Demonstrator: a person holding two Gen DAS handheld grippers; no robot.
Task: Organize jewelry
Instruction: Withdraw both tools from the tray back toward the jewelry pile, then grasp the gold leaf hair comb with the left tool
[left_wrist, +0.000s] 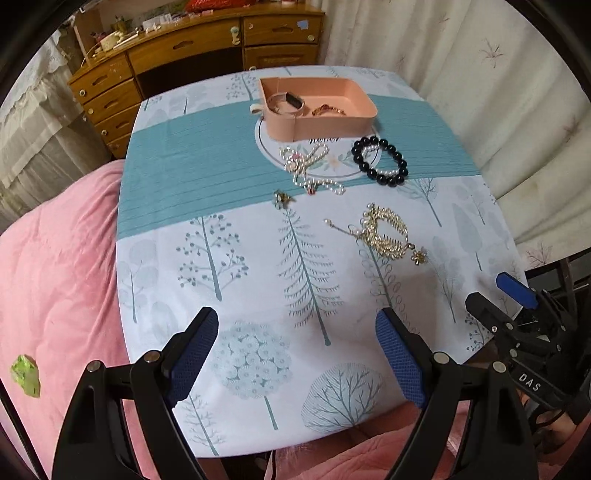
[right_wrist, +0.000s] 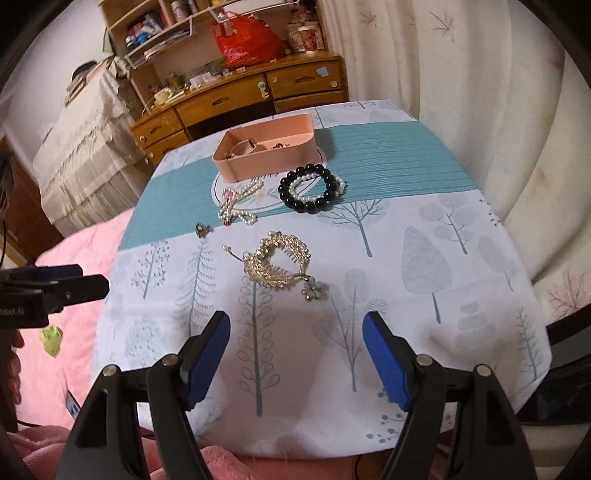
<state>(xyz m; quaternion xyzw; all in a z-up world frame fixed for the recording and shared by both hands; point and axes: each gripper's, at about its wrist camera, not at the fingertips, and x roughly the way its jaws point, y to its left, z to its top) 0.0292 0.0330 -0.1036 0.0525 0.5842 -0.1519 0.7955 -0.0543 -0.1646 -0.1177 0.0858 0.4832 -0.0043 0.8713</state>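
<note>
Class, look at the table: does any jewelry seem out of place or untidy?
Yes. A pearl strand lies tangled, and a black bead bracelet, gold leaf bracelet and small brooch sit loose on the tablecloth, outside the pink tray.

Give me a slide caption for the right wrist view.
Open right gripper above the tablecloth, facing a gold bracelet, bead bracelet and pink tray.
</note>
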